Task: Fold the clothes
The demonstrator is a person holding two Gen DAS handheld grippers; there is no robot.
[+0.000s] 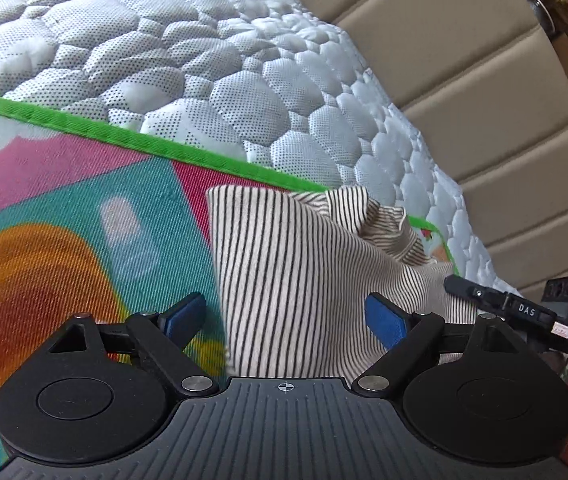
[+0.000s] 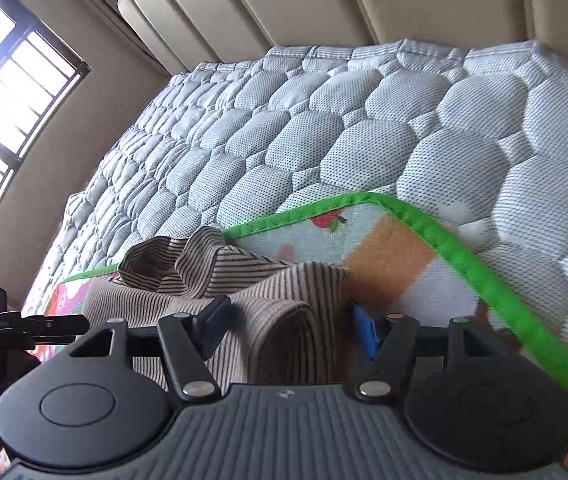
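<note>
Quilted grey mattress [image 1: 187,64] fills the background, with a beige padded headboard [image 1: 464,80] behind it and a barred window [image 2: 11,92] at ten o'clock in the right wrist view. On the mattress lies a bright play mat [image 1: 63,208] with a green border, probably spread there to give the folding a flat, clean base.

On the mat rests a striped garment [image 1: 284,280], cream with thin dark lines. It looks partly folded: one straight edge runs along its left side in the left wrist view, while a rumpled, raised part (perhaps a neckline or sleeve) bunches at one o'clock, near the mat's green edge.

In the left wrist view the left gripper [image 1: 286,320] hangs over the garment with its jaws spread wide. The cloth lies between and below the blue pads, nearer the right-hand one, and neither pad visibly presses on it. At three o'clock the other gripper's black finger shows over the cloth.

In the right wrist view the right gripper [image 2: 290,330] also has its jaws apart, pinching nothing. A rounded fold of the garment [image 2: 267,308] sits between them, closer to the left finger, as if set down to lie flat.
</note>
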